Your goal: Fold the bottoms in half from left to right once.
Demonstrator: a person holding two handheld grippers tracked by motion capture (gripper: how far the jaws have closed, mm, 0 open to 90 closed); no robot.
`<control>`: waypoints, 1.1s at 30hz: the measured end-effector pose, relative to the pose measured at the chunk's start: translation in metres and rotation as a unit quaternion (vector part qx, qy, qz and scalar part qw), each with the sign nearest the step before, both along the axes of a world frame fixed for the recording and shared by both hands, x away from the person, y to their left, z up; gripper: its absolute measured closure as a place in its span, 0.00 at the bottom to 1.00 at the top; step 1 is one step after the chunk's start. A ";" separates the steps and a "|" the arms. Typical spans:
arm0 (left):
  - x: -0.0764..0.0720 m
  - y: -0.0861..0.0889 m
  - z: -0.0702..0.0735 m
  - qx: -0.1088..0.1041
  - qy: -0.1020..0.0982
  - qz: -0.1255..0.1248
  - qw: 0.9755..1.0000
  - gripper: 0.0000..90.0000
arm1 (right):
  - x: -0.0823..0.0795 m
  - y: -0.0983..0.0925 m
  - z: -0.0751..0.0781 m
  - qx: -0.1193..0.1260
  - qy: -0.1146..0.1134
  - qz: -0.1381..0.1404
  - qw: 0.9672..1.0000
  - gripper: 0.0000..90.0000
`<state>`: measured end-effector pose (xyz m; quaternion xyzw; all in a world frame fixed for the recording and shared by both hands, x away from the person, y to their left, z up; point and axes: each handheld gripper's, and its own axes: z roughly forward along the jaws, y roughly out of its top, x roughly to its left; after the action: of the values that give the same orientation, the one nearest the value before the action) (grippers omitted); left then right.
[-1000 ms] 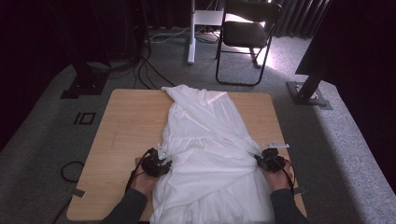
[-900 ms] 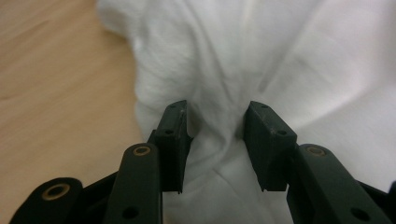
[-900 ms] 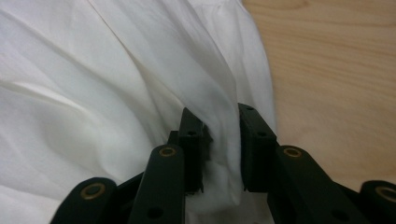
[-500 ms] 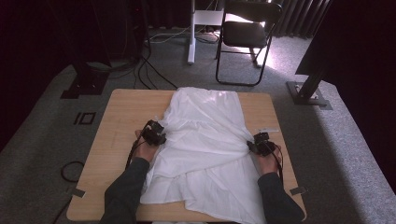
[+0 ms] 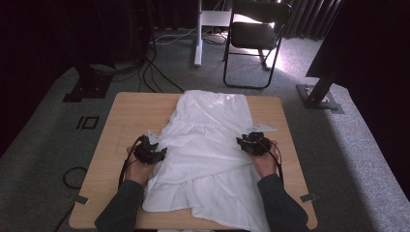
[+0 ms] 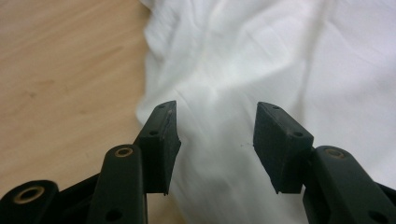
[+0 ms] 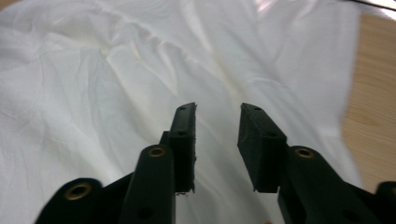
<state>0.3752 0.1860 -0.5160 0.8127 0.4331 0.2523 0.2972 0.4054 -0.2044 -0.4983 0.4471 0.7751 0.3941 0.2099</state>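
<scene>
Apparently a white garment, perhaps a dress or a shirt, is being folded on the wooden worktop. The garment lies along the middle of the worktop, its narrow end towards the black chair and its wide end hanging a little over the near edge. One layer of the cloth is already laid forward over the rest, so the fold edge runs across between the two hands.

The left claw rests at the left border of the garment, just where the cloth meets the bare wood. In the left gripper view its jaws stand apart and have just been opening; the cloth lies below them and nothing is pinched between the pads. The right claw is at the right border of the garment, and its jaws also have just been opening, with a clear gap and only cloth beneath.

Probably both claws have let the cloth go on the two sides, so that the folded layer stays flat and even. The next step would likely be another fold of the lower part.
</scene>
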 end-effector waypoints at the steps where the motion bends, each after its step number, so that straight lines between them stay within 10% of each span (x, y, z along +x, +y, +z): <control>1: -0.004 0.000 -0.001 -0.003 0.004 -0.004 1.000 0.56 | 0.004 0.005 -0.004 -0.010 0.005 0.004 1.000 0.68; 5: -0.017 -0.004 -0.010 -0.009 0.017 -0.021 1.000 0.56 | 0.018 0.019 -0.023 -0.041 0.051 0.005 0.998 0.56; 8: -0.029 -0.010 -0.016 -0.006 0.019 -0.038 0.999 0.56 | 0.016 0.020 -0.033 -0.063 0.074 0.023 0.995 0.84; 18: -0.072 -0.011 -0.015 -0.055 0.028 -0.085 0.994 0.56 | -0.059 -0.048 0.004 -0.015 0.000 0.009 1.000 0.98; 25: -0.090 -0.001 -0.019 -0.073 0.039 -0.089 0.993 0.56 | -0.113 -0.122 -0.009 0.061 0.008 -0.034 0.998 0.97; 30: -0.096 0.002 -0.018 -0.080 0.039 -0.087 0.992 0.55 | -0.125 -0.135 -0.047 0.028 0.090 -0.038 0.995 0.82; 33: -0.100 0.003 -0.016 -0.083 0.034 -0.089 0.992 0.54 | -0.125 -0.131 -0.041 0.029 0.067 -0.048 0.996 0.67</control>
<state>0.2748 0.1886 -0.5322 0.8287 0.3887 0.1600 0.3697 0.2800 -0.3353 -0.5394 0.5151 0.7531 0.3753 0.1633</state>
